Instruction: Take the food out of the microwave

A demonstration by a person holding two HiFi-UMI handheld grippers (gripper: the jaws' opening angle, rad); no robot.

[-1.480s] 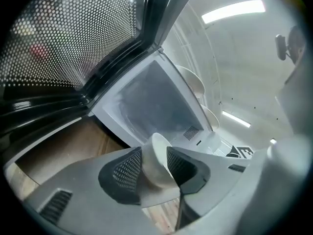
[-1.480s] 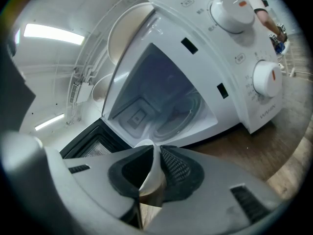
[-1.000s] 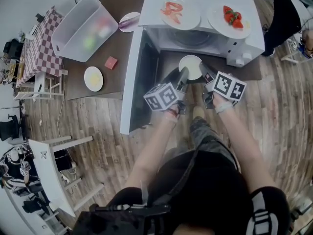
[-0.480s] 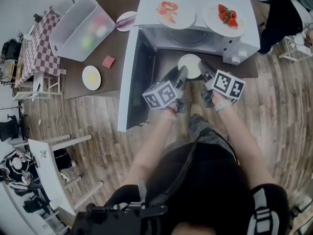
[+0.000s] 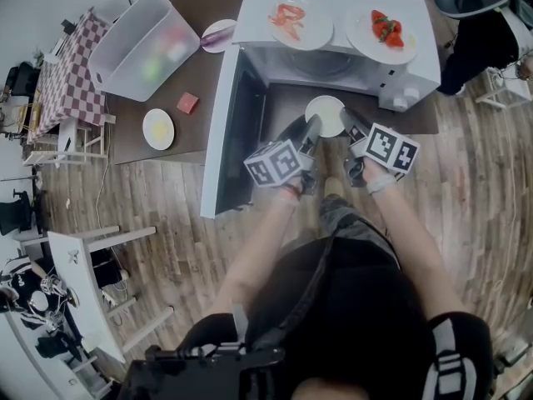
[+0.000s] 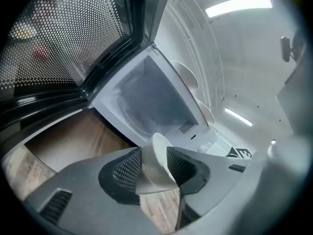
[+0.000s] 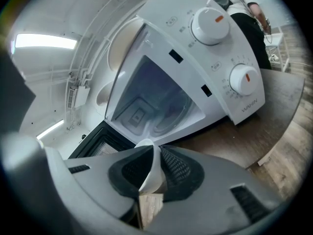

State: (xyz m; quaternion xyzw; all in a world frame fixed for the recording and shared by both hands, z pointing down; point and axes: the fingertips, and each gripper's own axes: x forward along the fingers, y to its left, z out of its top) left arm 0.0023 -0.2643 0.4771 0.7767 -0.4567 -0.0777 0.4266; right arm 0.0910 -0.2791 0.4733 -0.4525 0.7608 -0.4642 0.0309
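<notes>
Brown table [image 5: 208,77], wood floor | microwave [image 5: 343,5] door open | white plate [image 5: 325,112] just outside its mouth | L gripper [image 5: 310,128] + R gripper [image 5: 348,124] each clamped on opp. rims | advice: keep level, even pull w/ both hands, clear door.

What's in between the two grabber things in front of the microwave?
A white plate. The left gripper grips one rim and the right gripper the opposite rim, seen in the head view; each gripper view shows the rim between its jaws.
</notes>
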